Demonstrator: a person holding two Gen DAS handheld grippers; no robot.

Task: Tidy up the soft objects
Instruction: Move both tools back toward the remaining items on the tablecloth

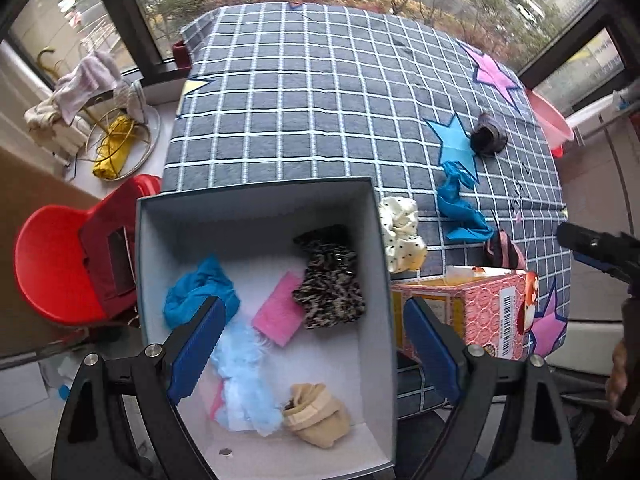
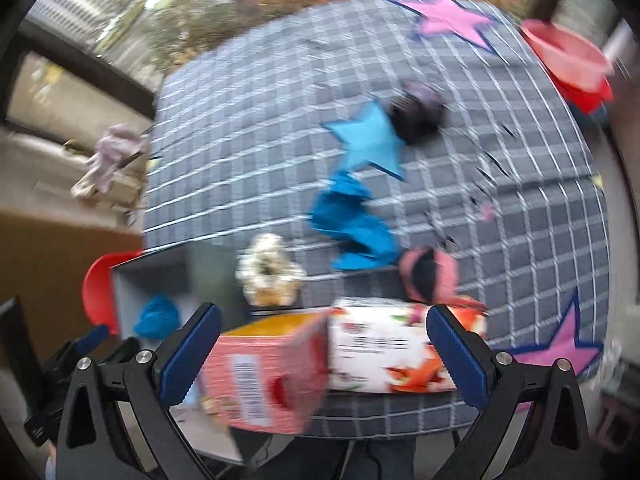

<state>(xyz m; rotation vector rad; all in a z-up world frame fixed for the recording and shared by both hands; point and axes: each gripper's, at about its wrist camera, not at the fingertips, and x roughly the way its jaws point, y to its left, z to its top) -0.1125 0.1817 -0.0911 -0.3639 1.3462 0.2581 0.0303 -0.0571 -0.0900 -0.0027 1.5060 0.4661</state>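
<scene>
A: What's the biggest thing in view?

B: The table (image 1: 320, 92), covered in a grey checked cloth with pink and blue stars. At its near left edge stands an open box (image 1: 256, 200), white inside. Just right of that box is a pink carton (image 1: 472, 312), lying on the cloth with its open top showing.

A: And in the box?

B: A leopard-print scrunchie (image 1: 330, 280) toward the back right, a blue cloth (image 1: 196, 292) at the left, a pink sponge (image 1: 278, 312) in the middle, a pale blue feathery piece (image 1: 244, 372) nearer, and a beige sock (image 1: 316, 414) at the near right.

A: What lies outside it?

B: On the cloth, a crumpled blue rag (image 1: 460, 204), a cream dotted scrunchie (image 1: 402, 236) touching the box's right wall, a pink and black sock (image 1: 504, 250) behind the carton, and a dark sock (image 1: 488, 136) farther back beside the blue star.

A: The grippers?

B: The left gripper (image 1: 316, 348) hangs over the box, pointing down, jaws wide apart and holding nothing. The right gripper (image 2: 324, 356) is over the carton at the table's near edge, jaws spread fully, nothing between the pads. Its view is badly blurred.

A: Anything off the table?

B: A red chair (image 1: 52, 268) left of the box and a pink basin (image 1: 550, 120) at the far right.
</scene>
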